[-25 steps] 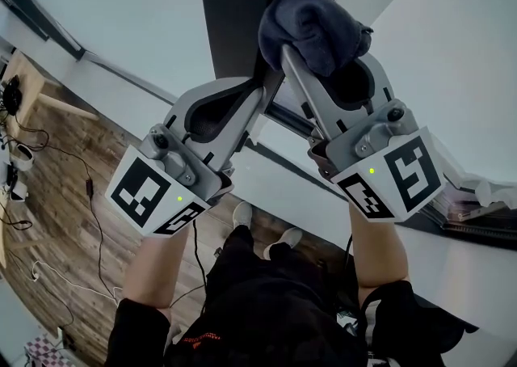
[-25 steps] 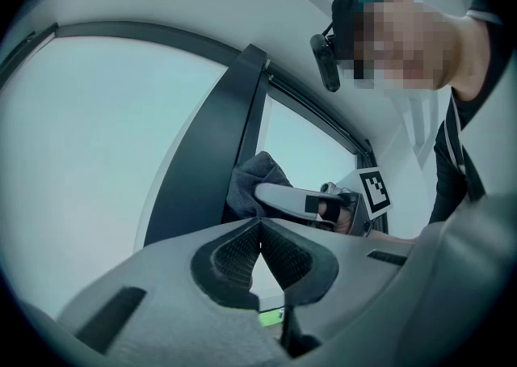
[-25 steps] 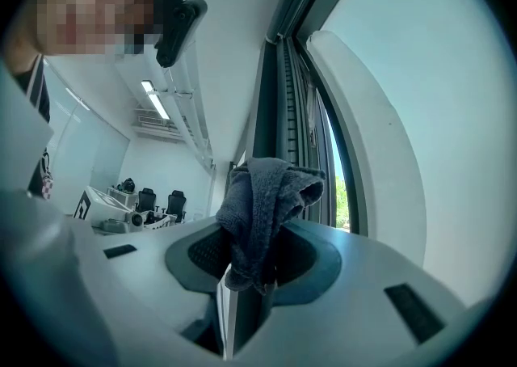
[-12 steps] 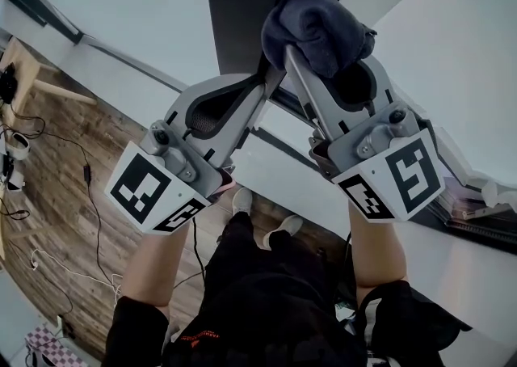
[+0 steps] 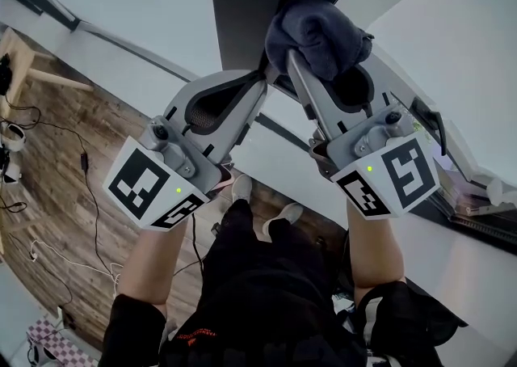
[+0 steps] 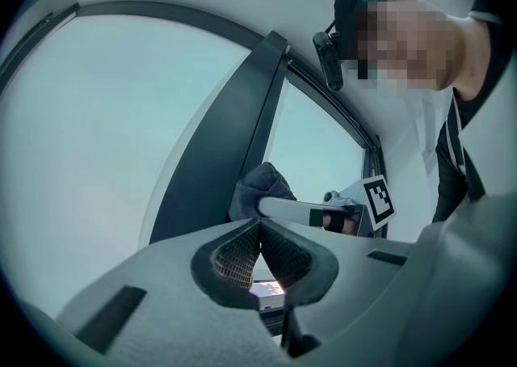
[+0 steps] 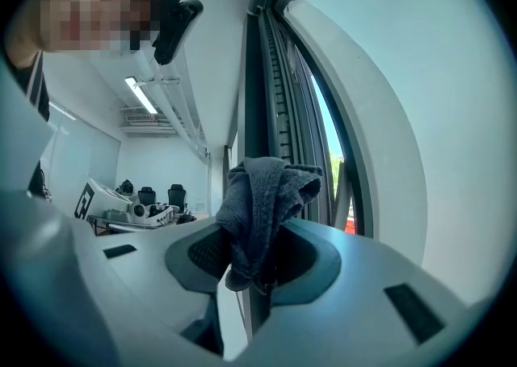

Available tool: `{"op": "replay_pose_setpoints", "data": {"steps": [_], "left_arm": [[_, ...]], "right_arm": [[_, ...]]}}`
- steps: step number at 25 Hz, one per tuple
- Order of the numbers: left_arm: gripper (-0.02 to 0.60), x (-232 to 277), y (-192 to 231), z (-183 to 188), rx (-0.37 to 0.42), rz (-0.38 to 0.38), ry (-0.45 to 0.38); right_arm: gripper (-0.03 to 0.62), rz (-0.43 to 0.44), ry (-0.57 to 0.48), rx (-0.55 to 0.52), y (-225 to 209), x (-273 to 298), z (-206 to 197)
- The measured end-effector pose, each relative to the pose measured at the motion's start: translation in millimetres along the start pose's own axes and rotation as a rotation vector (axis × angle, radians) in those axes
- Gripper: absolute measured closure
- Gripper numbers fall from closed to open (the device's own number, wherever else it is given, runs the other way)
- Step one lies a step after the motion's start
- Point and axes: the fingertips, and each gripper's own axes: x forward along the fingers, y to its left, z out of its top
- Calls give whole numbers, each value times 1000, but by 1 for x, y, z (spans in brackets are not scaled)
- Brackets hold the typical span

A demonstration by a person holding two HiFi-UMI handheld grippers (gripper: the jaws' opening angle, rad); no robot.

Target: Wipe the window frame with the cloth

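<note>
cloth (image 7: 262, 204) in right claw (image 7: 257, 264)

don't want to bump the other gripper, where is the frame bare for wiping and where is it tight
Bare: the window frame above the cloth, with pale glass along its left. Tight: just below the cloth, where the shut left gripper points in beside the right gripper clamping the cloth.

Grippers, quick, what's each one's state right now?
Left gripper: shut, nothing between its jaws.
Right gripper: shut on the dark cloth.
</note>
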Motion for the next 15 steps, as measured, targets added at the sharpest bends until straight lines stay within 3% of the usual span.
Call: {"op": "replay_pose_setpoints", "data": {"steps": [15], "left_arm": [[561,-7,10,-42,-54,16,50]], "right_arm": [[477,-15,78,80,-3,3,-67]]}}
